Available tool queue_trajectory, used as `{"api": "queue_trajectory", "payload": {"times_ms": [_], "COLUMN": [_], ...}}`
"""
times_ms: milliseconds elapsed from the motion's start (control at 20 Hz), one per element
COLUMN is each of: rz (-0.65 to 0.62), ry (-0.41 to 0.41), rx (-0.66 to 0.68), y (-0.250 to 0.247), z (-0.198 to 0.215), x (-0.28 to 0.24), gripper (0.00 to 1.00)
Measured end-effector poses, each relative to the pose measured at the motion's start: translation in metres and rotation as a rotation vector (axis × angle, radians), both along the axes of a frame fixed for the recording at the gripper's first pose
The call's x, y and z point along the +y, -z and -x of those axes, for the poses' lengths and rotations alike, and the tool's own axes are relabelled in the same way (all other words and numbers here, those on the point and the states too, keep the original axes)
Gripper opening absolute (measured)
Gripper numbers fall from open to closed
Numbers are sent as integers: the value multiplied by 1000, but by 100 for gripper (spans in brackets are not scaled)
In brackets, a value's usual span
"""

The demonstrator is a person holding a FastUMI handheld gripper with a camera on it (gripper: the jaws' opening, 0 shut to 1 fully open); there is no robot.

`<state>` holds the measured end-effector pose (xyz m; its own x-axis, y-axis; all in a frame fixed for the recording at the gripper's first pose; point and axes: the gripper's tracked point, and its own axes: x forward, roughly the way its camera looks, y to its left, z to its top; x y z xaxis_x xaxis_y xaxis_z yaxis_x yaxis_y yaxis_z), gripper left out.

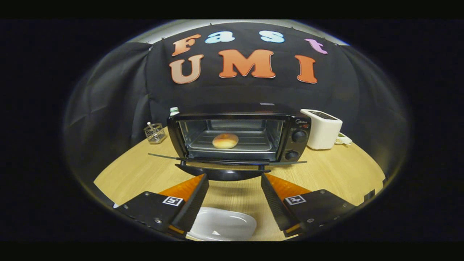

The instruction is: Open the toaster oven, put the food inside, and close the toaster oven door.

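A black toaster oven (294, 125) stands on the wooden table ahead of the fingers. Its glass door (226, 162) lies folded down flat toward me, with the black handle (223, 174) at its front edge. A round golden bun (225, 141) rests on the metal tray (253, 145) inside the oven. My gripper (234, 181) is open, its two fingertips just short of the handle and level with it, nothing between them. A white empty dish (224, 224) lies on the table below and between the fingers.
A white toaster (322, 129) stands right of the oven, with a small cup (343, 139) beside it. A wire holder (155, 133) and a bottle top (174, 110) sit left of the oven. Bare tabletop (344, 170) spreads on both sides.
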<state>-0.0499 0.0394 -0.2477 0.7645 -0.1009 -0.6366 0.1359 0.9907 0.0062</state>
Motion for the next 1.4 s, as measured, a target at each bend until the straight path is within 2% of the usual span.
{"api": "queue_trajectory", "payload": {"times_ms": [250,400,650,900,1400], "rz": [-39,-53,-8,28,30], "ry": [21,24,25,-12,-86], "rx": [-66,-56,-87,-126,-374], "y": [-8,-5,-8,-21,-117], "z": [-61,-86,-108,-97,-43], "x": [-11,-10,-14,-14,-26], "gripper": [88,88,90,91,91]}}
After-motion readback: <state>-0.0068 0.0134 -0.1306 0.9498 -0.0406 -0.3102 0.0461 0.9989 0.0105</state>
